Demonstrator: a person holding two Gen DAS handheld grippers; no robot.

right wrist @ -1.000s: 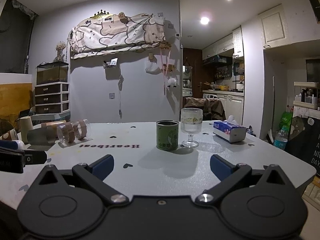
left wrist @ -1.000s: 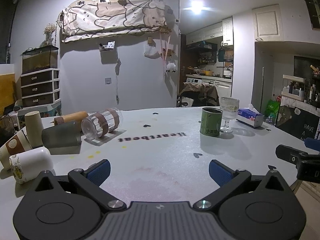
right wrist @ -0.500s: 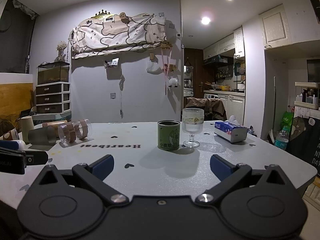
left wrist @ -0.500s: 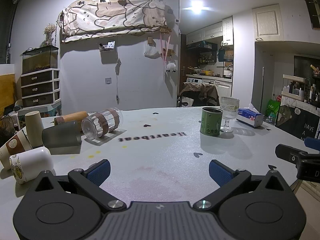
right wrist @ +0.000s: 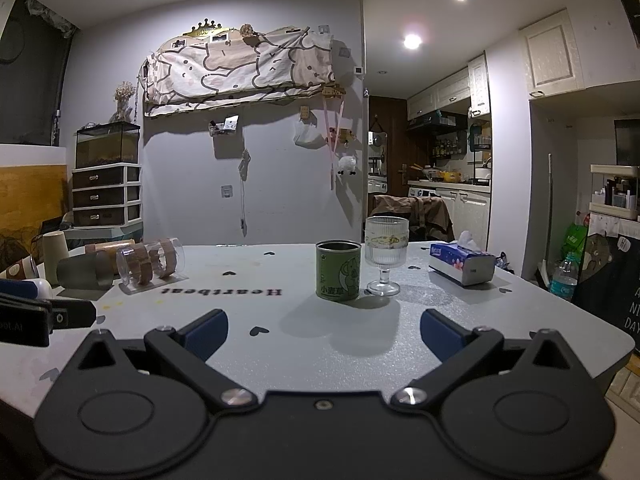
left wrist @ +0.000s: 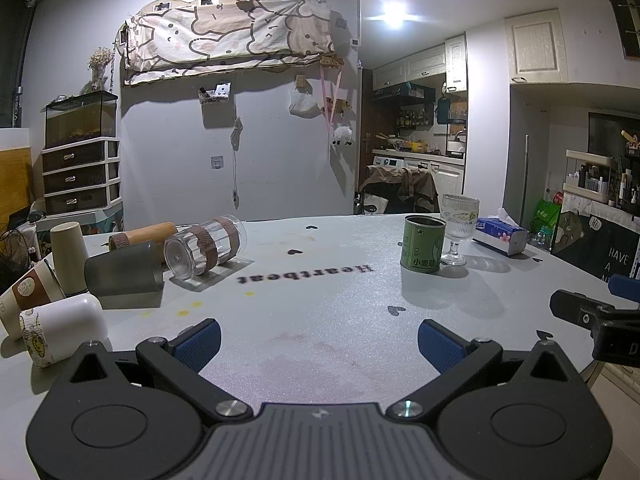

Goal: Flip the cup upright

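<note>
Nothing has visibly moved since the earlier frames; both tools hover low over the pale grey surface (left wrist: 320, 312) as before. Left hand-held gripper (left wrist: 319, 339) has its blue-padded fingers spread wide apart, gripping nothing. Right hand-held gripper (right wrist: 323, 334) is likewise spread and empty. On the far left lies a cluster of tipped cups: a clear cup with brown bands (left wrist: 203, 246) on its side, touching a dark grey cup (left wrist: 122, 269) also on its side, with a white cup (left wrist: 62, 330) lying nearer. Well apart to the right stand a green tin (right wrist: 338, 276), a stemmed glass (right wrist: 385, 254) just beside it, and a tissue pack (right wrist: 462, 266).
</note>
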